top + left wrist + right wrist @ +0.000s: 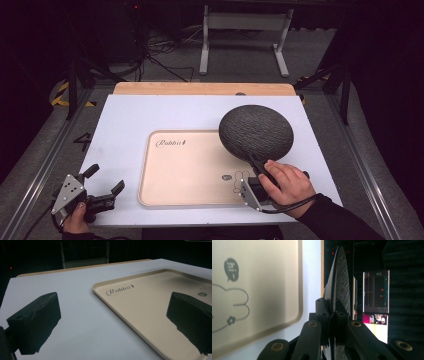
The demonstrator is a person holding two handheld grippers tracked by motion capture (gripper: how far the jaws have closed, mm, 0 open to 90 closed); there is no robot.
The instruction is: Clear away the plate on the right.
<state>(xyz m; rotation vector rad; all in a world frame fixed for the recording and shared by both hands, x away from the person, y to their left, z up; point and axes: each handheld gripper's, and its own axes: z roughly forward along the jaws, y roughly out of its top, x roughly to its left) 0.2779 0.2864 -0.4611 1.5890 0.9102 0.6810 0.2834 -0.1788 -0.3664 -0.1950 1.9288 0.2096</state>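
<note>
We had the left gripper [102,187] at lower left of the high view, jaws spread wide w/ nothing between; right gripper [254,164] at lower right pinched the round dark mat [256,132] by its edge, mat lifted over the tray's [165,192] upper-right corner, mid-right of frame.

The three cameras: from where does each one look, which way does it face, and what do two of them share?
High view: above the person's side, facing forward and down on the white table; both hands show, left gripper open.
Left gripper view: on the left gripper, low over the table, facing the beige tray; its black jaws stand apart.
Right gripper view: on the right gripper, rolled sideways, shut on the dark round mat.
Shared: every view shows the tray.
</note>
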